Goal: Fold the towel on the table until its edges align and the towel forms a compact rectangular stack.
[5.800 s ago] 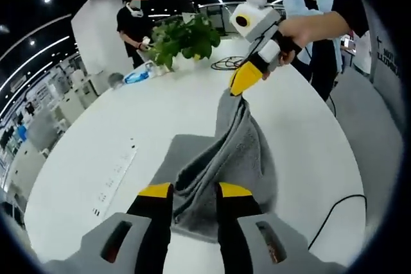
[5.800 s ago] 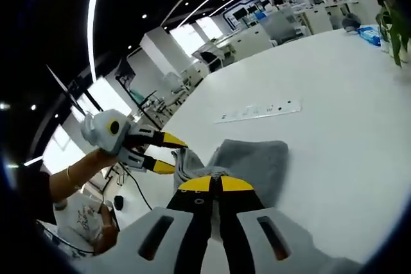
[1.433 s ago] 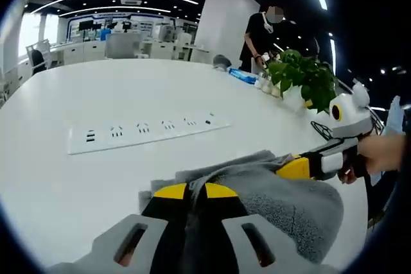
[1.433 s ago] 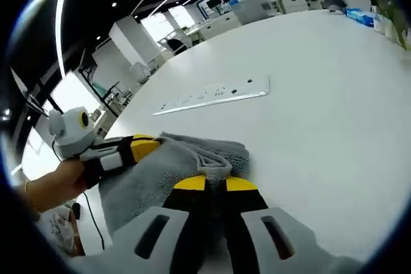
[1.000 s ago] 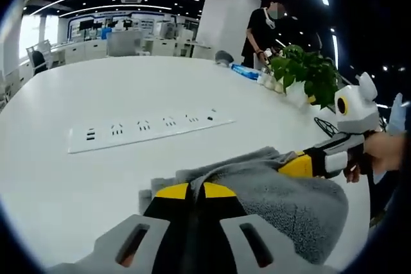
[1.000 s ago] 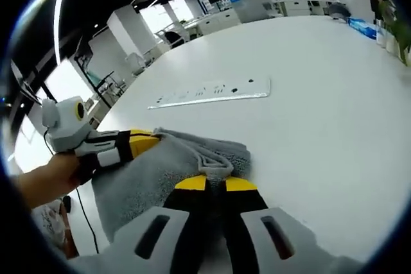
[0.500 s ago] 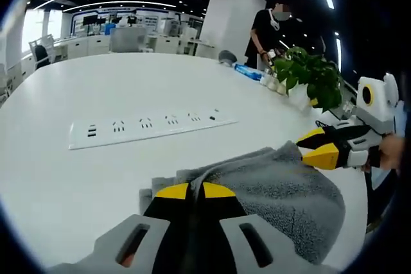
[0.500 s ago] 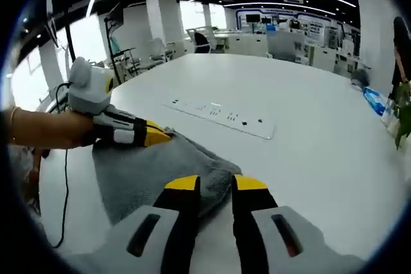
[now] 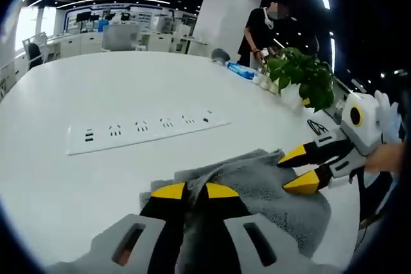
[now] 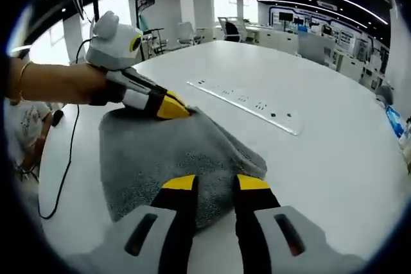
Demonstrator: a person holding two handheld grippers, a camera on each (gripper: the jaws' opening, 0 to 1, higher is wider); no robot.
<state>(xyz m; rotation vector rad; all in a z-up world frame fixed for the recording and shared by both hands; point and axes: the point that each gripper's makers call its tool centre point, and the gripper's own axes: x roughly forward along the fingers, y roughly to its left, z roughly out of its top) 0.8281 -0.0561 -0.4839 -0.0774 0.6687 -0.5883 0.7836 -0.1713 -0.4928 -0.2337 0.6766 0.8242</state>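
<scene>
Left gripper (image 9: pixel 194 190) fingers pinch the folded grey towel (image 10: pixel 173 152); right gripper (image 10: pixel 215 183) fingers gape apart. A power strip (image 9: pixel 144 128) and plant (image 9: pixel 302 78) sit beyond on the worktop (image 9: pixel 96 88).

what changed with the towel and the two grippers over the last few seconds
The towel, earlier lifted in a hanging bunch between both grippers, now lies folded flat on the table. The right gripper has let go and pulled back with jaws open. The left gripper is still shut on the towel's far corner. The power strip and plant stayed put.
</scene>
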